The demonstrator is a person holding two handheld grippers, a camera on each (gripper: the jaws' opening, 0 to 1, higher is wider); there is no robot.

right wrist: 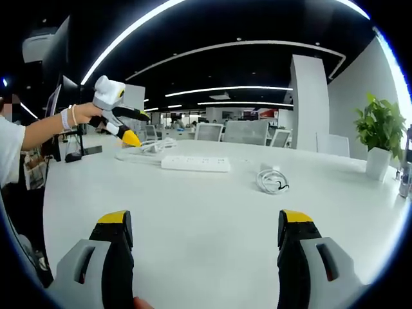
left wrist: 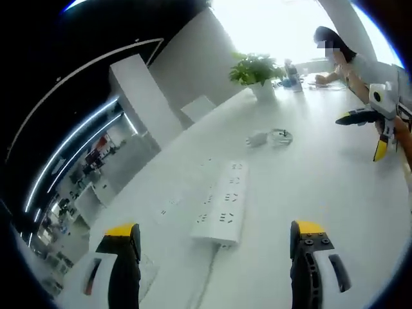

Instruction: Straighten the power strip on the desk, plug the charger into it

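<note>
Both the left gripper [left wrist: 215,241] and right gripper [right wrist: 205,228] are spread wide, holding nothing. The long white power strip [left wrist: 224,205] lies flat on the smooth desk [left wrist: 322,187], near the coiled charger [left wrist: 270,138].

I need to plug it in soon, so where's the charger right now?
The charger lies with its coiled cable on the white desk, apart from and beyond the power strip, toward the potted plant.

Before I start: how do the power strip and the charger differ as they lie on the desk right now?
The power strip is a long flat bar with rows of sockets; the charger is a small block with its cable coiled beside it. The power strip lies nearer the left claw, the charger nearer the potted plant. Both are white and lie untouched.
</note>
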